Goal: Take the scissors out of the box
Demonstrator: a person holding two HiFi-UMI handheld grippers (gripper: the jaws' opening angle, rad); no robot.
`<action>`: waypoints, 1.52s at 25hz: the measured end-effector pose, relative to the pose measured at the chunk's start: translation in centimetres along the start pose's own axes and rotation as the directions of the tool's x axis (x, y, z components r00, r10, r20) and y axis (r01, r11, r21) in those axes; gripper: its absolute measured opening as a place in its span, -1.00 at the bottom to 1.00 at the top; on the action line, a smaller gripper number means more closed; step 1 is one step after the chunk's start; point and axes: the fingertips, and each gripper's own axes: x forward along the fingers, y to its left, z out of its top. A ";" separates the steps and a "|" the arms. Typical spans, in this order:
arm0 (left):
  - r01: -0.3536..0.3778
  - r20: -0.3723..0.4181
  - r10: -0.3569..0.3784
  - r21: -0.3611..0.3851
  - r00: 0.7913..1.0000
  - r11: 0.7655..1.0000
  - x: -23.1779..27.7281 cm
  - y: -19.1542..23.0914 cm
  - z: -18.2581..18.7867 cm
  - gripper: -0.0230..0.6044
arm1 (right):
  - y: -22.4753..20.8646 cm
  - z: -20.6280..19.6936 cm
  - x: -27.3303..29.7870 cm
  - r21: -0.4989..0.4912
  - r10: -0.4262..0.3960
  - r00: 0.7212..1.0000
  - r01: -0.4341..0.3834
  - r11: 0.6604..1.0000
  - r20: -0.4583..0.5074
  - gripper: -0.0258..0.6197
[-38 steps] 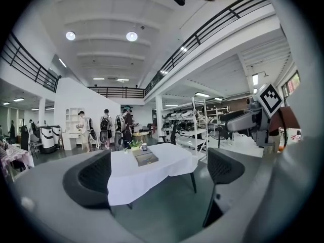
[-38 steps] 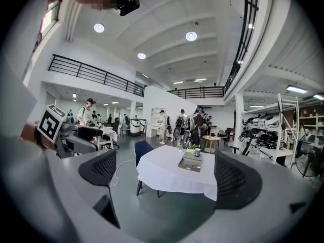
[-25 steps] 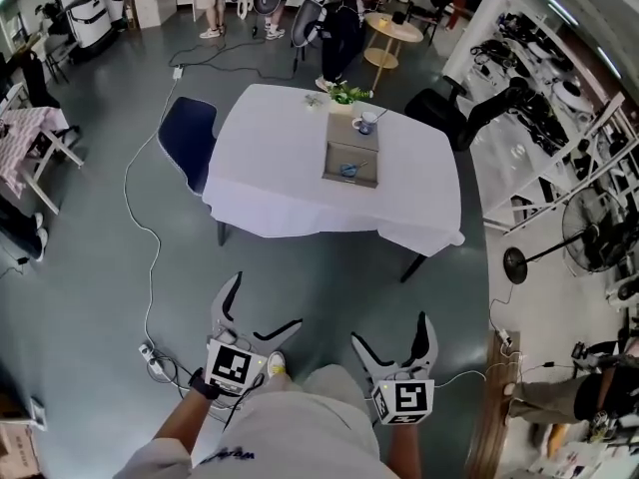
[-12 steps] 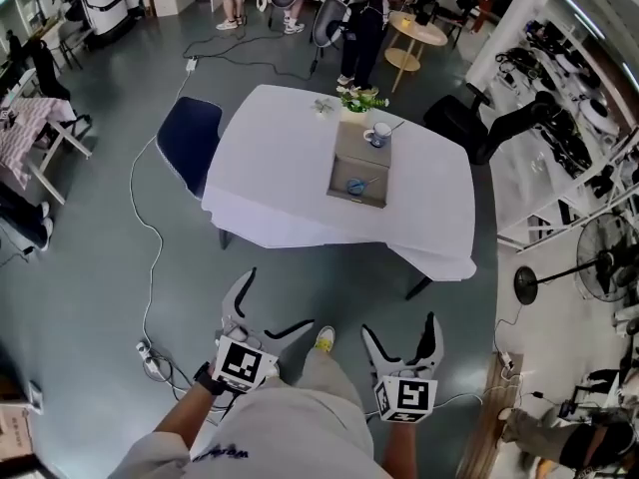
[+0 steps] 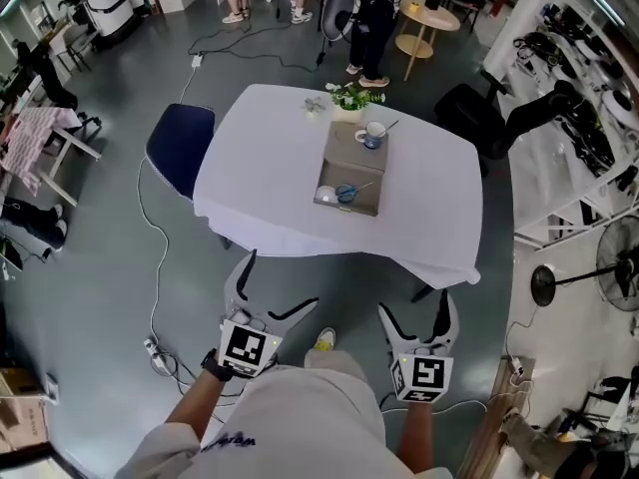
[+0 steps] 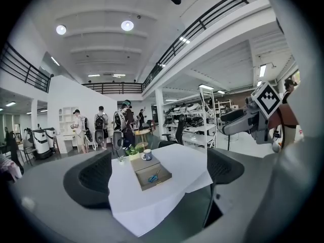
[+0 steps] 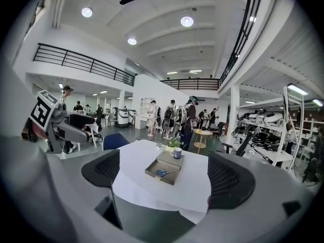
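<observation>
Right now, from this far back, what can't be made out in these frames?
Scissors: too small in all three views; blades open or shut, unclear.
Mug: head view, too small to see any contents.
Box: its far half under the mug, lid or closed section, unclear.
Table: legs mostly hidden by the white cloth, head view.
</observation>
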 end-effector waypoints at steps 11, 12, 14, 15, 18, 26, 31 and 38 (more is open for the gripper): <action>-0.064 -0.095 0.065 0.012 0.993 0.998 6.9 -1.5 -0.3 0.93 | -5.8 -0.9 4.8 0.007 0.110 0.994 -0.110 0.994 0.004 0.66; -0.060 -0.108 0.062 0.027 0.992 0.998 7.3 -1.6 -0.5 0.93 | -5.7 -1.0 5.2 0.012 0.121 0.993 -0.121 0.993 0.002 0.65; -0.061 -0.126 0.066 0.044 0.990 0.997 8.3 -1.3 -0.9 0.92 | -5.5 -1.2 6.4 0.014 0.143 0.990 -0.143 0.990 -0.003 0.64; -0.063 -0.135 0.068 0.043 0.989 0.997 8.8 -1.1 -1.1 0.92 | -5.5 -1.3 7.0 0.011 0.152 0.988 -0.152 0.988 -0.006 0.63; -0.053 -0.160 0.057 0.031 0.985 0.998 10.6 -0.6 -2.0 0.92 | -5.7 -1.8 8.5 -0.001 0.159 0.987 -0.159 0.987 -0.023 0.61; -0.019 -0.170 0.019 0.003 0.985 1.000 17.2 1.5 -3.7 0.90 | -5.8 -2.5 13.7 -0.015 0.197 0.977 -0.199 0.980 -0.083 0.55; 0.007 -0.158 -0.010 -0.020 0.987 1.000 21.4 3.4 -3.4 0.80 | -5.5 -1.9 17.3 0.022 0.228 0.967 -0.227 0.974 -0.111 0.51; 0.025 -0.181 -0.030 -0.030 0.983 0.999 25.8 5.7 -5.5 0.69 | -4.5 -1.8 22.2 -0.030 0.275 0.945 -0.285 0.958 -0.178 0.49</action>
